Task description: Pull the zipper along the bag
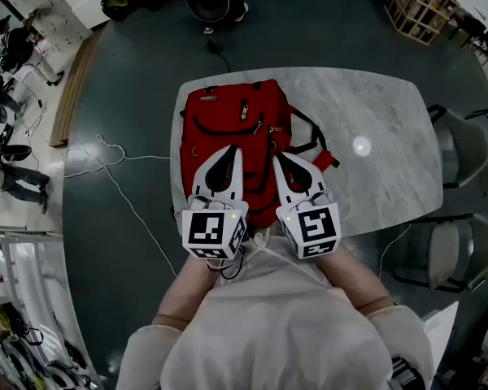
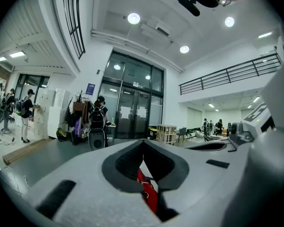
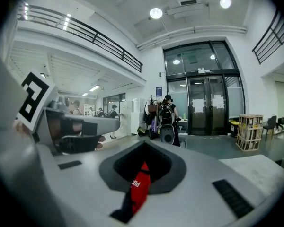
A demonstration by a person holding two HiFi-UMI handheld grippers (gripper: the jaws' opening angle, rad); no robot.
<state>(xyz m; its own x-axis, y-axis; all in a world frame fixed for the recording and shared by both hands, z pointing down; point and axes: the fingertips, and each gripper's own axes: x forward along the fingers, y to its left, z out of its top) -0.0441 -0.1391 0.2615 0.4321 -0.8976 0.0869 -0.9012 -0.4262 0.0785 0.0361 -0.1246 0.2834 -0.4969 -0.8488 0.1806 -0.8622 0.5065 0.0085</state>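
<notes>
Bag under and ahead of both grippers, nothing gripped.

The red bag [image 1: 228, 114] lies flat on the left part of the table [image 1: 374, 112], its long axis running straight away from me. What I take for a zipper pull [image 1: 244, 110], small in the head view, sits just beyond the tips. My left gripper [image 1: 237, 150] is slightly nearer it than my right gripper [image 1: 278, 156]. Both hover over the bag's near half, jaws closed tip to tip and holding nothing, with red fabric showing beneath them.
</notes>
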